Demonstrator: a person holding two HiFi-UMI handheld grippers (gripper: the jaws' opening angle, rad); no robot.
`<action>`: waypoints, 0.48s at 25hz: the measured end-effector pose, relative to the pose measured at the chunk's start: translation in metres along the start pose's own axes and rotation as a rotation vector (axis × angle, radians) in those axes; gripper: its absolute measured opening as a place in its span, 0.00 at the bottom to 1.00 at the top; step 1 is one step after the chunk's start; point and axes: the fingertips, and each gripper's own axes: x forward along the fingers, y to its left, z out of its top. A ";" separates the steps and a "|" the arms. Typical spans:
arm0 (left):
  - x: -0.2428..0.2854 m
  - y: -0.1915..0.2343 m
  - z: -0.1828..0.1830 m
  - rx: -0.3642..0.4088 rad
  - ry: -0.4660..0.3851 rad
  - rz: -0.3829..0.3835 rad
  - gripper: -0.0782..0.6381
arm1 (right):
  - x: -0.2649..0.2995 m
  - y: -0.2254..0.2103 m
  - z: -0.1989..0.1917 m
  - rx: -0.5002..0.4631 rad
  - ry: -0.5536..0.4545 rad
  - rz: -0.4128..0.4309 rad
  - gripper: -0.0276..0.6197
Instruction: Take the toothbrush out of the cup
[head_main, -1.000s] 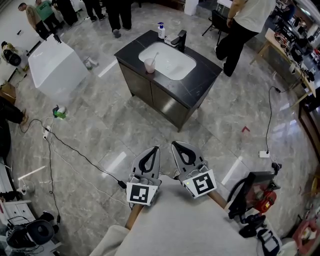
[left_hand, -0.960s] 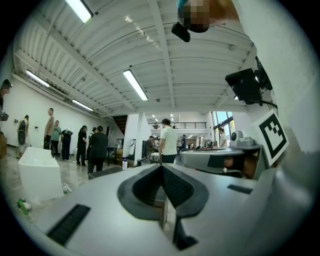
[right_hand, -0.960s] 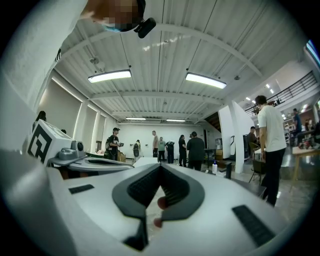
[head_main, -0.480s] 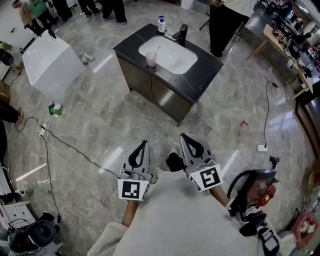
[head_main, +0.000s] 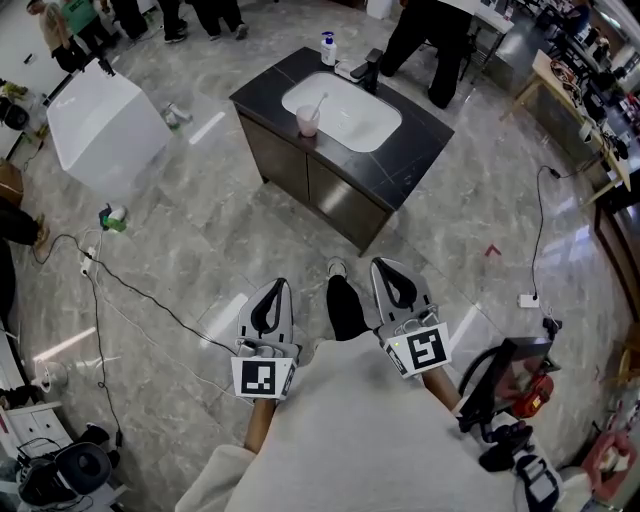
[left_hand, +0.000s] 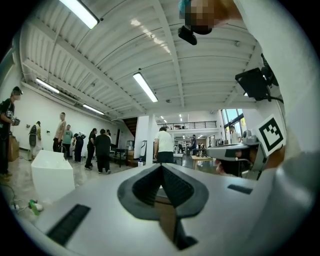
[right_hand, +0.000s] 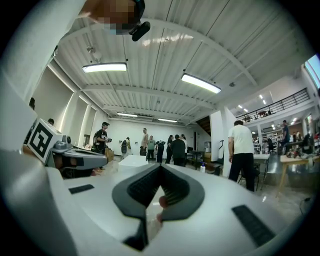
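A pink cup (head_main: 308, 121) stands on the front left rim of the black sink counter (head_main: 420, 140), with a white toothbrush (head_main: 316, 104) leaning out of it toward the white basin (head_main: 350, 110). My left gripper (head_main: 274, 290) and right gripper (head_main: 388, 268) are held close to my body, well short of the counter, pointing toward it. Both are shut with nothing between the jaws. In the left gripper view the left gripper (left_hand: 161, 167) looks across the room. The right gripper (right_hand: 160, 169) does the same in its own view.
A faucet (head_main: 370, 68) and soap bottle (head_main: 327, 47) stand at the counter's back. A person (head_main: 420, 30) bends over behind the sink. A white box (head_main: 100, 130) stands left, a black cable (head_main: 150, 300) crosses the floor, and equipment (head_main: 505, 380) sits at right. My shoe (head_main: 345, 305) shows between the grippers.
I have stepped toward the sink; a shoe now shows between the grippers, which have spread apart. The person behind the counter has moved left and bent over it.
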 end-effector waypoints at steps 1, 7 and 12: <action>0.003 0.001 0.000 0.000 0.001 -0.002 0.11 | 0.003 -0.002 0.000 0.002 -0.003 0.000 0.05; 0.037 0.025 -0.005 -0.006 0.009 0.002 0.11 | 0.044 -0.014 -0.002 0.012 -0.011 0.010 0.05; 0.083 0.043 -0.003 -0.001 0.013 -0.002 0.11 | 0.085 -0.038 -0.002 0.019 -0.006 0.015 0.05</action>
